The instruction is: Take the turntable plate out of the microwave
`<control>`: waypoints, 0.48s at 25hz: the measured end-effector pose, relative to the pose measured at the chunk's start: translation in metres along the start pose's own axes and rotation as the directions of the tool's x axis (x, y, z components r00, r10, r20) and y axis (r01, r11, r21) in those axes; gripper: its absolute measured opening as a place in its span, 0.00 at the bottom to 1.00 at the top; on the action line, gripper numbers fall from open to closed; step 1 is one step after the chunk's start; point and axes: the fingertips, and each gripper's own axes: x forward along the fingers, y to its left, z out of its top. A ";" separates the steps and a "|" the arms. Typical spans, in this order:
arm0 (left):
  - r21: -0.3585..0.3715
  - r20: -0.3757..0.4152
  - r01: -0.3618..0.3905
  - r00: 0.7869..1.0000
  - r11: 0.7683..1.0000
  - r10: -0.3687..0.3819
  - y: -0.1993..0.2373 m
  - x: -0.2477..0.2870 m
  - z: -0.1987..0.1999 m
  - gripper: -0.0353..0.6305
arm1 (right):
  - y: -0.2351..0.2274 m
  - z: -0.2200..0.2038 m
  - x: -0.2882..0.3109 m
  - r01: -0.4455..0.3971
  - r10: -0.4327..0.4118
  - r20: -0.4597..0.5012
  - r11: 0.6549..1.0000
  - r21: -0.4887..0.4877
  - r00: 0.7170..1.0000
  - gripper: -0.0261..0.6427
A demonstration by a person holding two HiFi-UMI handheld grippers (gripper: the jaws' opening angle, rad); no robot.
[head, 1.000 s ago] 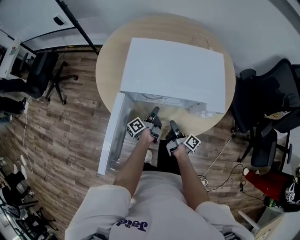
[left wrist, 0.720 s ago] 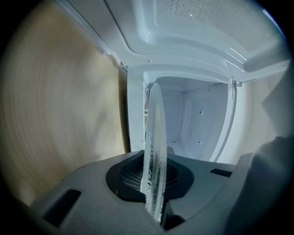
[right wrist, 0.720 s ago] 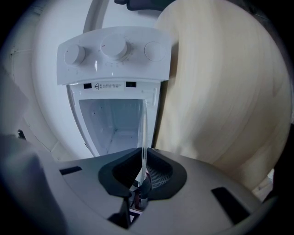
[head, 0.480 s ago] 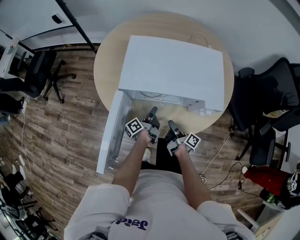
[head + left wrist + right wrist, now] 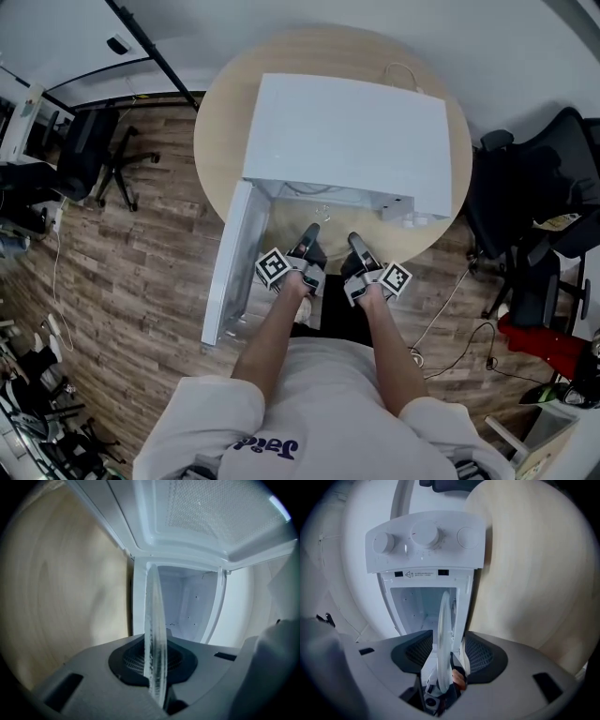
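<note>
The white microwave [image 5: 347,141] stands on the round wooden table [image 5: 216,141] with its door [image 5: 230,262] swung open to the left. The clear glass turntable plate [image 5: 154,634] shows edge-on in both gripper views, in front of the open cavity [image 5: 187,602]. My left gripper [image 5: 307,236] is shut on the plate's rim, its pads [image 5: 136,660] pressing the glass. My right gripper [image 5: 356,246] has its jaws opening: the plate [image 5: 443,630] stands between them with gaps on both sides. The glass is barely visible in the head view.
The control panel with three knobs [image 5: 424,541] sits at the cavity's right side. Office chairs stand on the wooden floor at the left [image 5: 94,150] and right [image 5: 534,216]. A cable [image 5: 450,319] runs over the floor at the right.
The left gripper has drawn back a little from the microwave's mouth toward the person. The right gripper now sits slightly further right.
</note>
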 end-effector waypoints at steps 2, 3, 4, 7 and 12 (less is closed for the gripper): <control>0.007 -0.006 -0.010 1.000 1.000 0.010 0.001 -0.010 -0.004 0.10 | 0.004 0.002 0.002 -0.016 0.016 0.014 1.000 0.005 1.000 0.35; 0.011 -0.010 -0.018 1.000 1.000 0.018 0.002 -0.016 -0.006 0.10 | 0.005 0.000 0.003 -0.018 0.018 0.015 1.000 0.009 1.000 0.35; 0.015 -0.015 -0.025 1.000 1.000 0.025 0.003 -0.022 -0.007 0.10 | 0.005 -0.003 0.004 -0.016 0.016 0.013 1.000 0.014 1.000 0.35; 0.027 -0.041 -0.022 0.999 0.999 0.023 0.000 -0.035 -0.015 0.10 | 0.003 -0.014 0.005 0.003 -0.003 0.001 1.000 0.011 1.000 0.35; 0.074 -0.096 -0.004 0.995 0.997 0.011 -0.010 -0.048 -0.024 0.10 | 0.008 -0.032 0.002 0.007 -0.007 0.012 1.000 0.001 1.000 0.18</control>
